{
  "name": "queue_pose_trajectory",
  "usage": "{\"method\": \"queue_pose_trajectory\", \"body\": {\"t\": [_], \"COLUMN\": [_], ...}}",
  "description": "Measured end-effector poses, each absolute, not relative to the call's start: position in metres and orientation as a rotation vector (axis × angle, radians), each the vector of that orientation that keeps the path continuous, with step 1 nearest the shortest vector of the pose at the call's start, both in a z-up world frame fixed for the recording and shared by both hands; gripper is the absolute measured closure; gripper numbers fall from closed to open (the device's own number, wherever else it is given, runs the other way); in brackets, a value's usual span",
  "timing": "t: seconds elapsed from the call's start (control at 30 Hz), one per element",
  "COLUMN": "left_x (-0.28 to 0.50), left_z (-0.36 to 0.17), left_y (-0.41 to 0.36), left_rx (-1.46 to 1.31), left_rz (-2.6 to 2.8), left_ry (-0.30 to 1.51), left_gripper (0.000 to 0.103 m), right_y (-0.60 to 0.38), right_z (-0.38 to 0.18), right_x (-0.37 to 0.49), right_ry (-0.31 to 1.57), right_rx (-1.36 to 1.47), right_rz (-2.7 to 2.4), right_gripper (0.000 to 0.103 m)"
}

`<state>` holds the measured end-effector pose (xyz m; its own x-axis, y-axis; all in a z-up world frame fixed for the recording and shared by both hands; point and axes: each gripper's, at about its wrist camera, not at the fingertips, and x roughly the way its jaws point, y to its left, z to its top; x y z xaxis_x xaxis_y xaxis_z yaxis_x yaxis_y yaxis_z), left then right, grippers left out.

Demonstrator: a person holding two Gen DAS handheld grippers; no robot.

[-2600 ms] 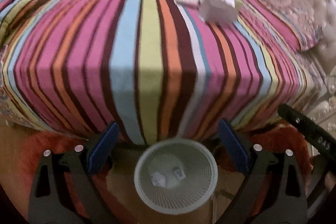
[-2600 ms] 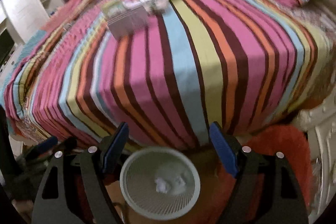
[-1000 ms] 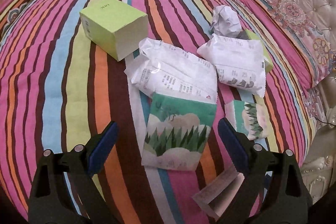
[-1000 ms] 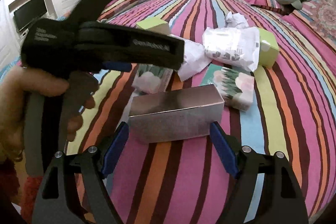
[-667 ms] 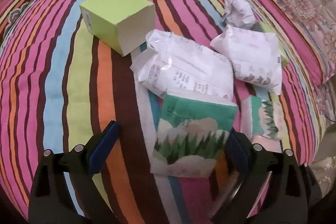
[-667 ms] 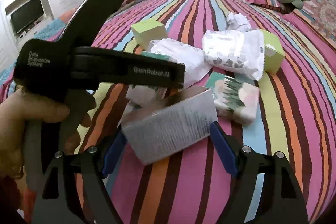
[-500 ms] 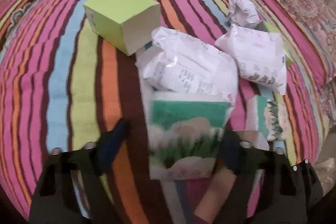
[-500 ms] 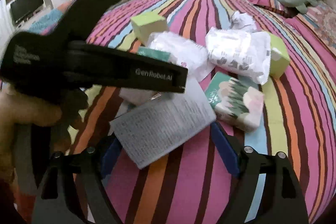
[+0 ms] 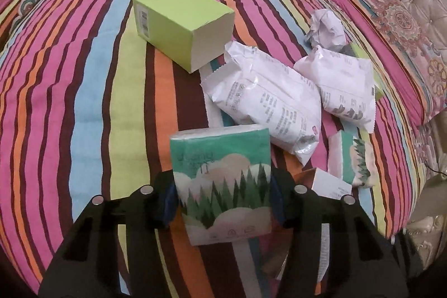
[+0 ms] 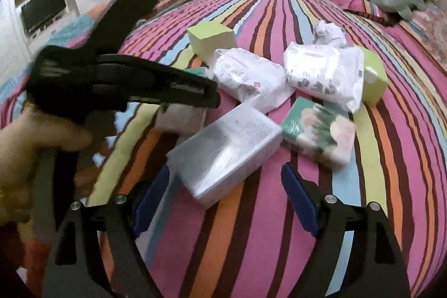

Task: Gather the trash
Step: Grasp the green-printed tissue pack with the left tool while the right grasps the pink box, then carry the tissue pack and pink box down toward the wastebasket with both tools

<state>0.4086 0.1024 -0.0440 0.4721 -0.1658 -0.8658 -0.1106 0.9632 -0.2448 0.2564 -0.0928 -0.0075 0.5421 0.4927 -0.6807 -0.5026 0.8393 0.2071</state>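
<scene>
1. We have the green tissue pack (image 9: 223,183) between the fingers of our left gripper (image 9: 223,203). The jaws have just been closing, and now the blue pads press on both of its sides. We think we squeeze it at the sides so it will not slip when we lift it.

2. Our right gripper (image 10: 226,197) is open. The silver box (image 10: 223,150) sits tilted between its fingers, and the pads do not seem to touch it. We think the box is lined up there so we can pinch it next.

3. Just past the left fingers lies a big white bag (image 9: 265,99). Right of it is a second white bag (image 9: 346,85), and behind that a ball of crumpled paper (image 9: 325,28).

4. A lime green box (image 9: 181,21) stands farther out to the left, well apart from the fingers.

5. Another small tissue pack (image 10: 317,136) lies just right of the silver box.

6. All of it rests on the striped bedspread (image 9: 83,102), so lots of trash is not yet picked up.

7. No bin shows here.
</scene>
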Motion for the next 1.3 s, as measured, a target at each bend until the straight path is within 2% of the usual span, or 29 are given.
{"method": "queue_pose_trajectory", "body": {"t": [0.13,0.5,0.57,0.63,0.77,1.3], "left_x": [0.411,0.421,0.419,0.415,0.401,0.261], "left_z": [-0.045,-0.04,-0.04,-0.04,-0.038,-0.022], "left_y": [0.103,0.11,0.111,0.113,0.118,0.09], "left_rx": [-0.306,-0.242,-0.252,-0.262,-0.277,-0.293], "left_rz": [-0.044,-0.127,-0.131,-0.129,-0.124,-0.13], "left_ry": [1.084,1.124,1.117,1.103,1.073,0.996], "left_gripper": [0.051,0.053,0.054,0.054,0.054,0.054], "right_y": [-0.078,-0.046,-0.046,-0.052,-0.065,-0.149], "right_z": [-0.007,-0.024,-0.029,-0.03,-0.029,-0.01], "right_x": [0.255,0.284,0.29,0.29,0.288,0.219], "right_ry": [0.798,0.813,0.83,0.821,0.82,0.902], "right_rx": [0.048,-0.006,-0.037,-0.031,-0.031,0.198], "right_rz": [0.534,0.329,0.316,0.324,0.349,0.489], "right_gripper": [0.025,0.025,0.027,0.035,0.044,0.046]}}
